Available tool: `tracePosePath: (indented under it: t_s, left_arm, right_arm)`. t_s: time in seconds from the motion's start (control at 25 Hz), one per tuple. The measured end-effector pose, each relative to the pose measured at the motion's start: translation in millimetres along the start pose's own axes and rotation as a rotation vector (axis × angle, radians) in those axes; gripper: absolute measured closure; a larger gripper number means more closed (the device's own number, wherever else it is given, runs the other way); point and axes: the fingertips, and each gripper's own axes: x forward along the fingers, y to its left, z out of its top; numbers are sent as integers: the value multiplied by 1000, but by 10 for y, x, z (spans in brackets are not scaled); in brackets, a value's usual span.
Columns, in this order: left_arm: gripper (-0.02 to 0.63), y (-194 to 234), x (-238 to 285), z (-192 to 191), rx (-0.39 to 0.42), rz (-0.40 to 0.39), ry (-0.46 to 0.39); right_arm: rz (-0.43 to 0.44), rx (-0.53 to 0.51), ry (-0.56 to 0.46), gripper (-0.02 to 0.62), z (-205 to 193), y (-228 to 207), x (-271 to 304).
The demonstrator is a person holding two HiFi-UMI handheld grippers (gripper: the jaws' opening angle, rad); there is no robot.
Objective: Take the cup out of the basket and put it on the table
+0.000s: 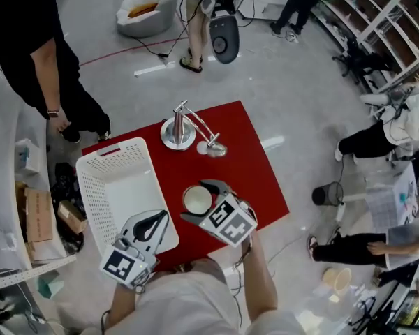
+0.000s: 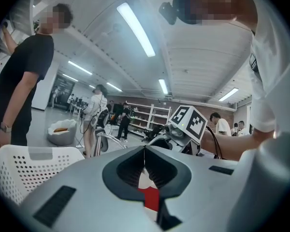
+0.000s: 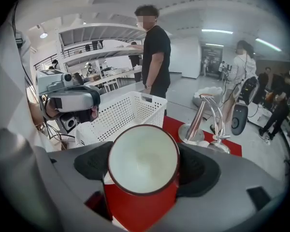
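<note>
A red cup (image 1: 197, 199) with a white inside sits between the jaws of my right gripper (image 1: 201, 202), which is shut on it. It is over the red table (image 1: 248, 162), just right of the white perforated basket (image 1: 115, 149); whether it touches the table I cannot tell. In the right gripper view the cup (image 3: 143, 161) fills the gap of the right gripper (image 3: 143, 166), with the basket (image 3: 128, 111) behind it. My left gripper (image 1: 156, 223) is shut and empty over the basket's near right corner. In the left gripper view the left gripper (image 2: 145, 154) has its jaws touching.
A metal stand (image 1: 179, 130) with a round base stands at the table's far side, with a small metal dish (image 1: 217, 148) beside it. A person in black (image 1: 35, 47) stands left of the table. Cardboard boxes (image 1: 42, 215) lie on the floor at left.
</note>
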Motion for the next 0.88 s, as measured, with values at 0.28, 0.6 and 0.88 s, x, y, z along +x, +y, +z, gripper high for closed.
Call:
tracePosePath:
  t_s: [0.28, 0.6, 0.88]
  left_arm:
    - [595, -128, 217, -36, 17, -54, 27]
    - [595, -295, 492, -139, 30, -121, 53]
    - [595, -335, 626, -221, 35, -153, 91]
  right_arm:
    - [-51, 81, 5, 186, -327, -185, -70]
    - [-93, 194, 16, 186, -756, -424, 21]
    - [-125, 239, 36, 186, -1079, -526, 227]
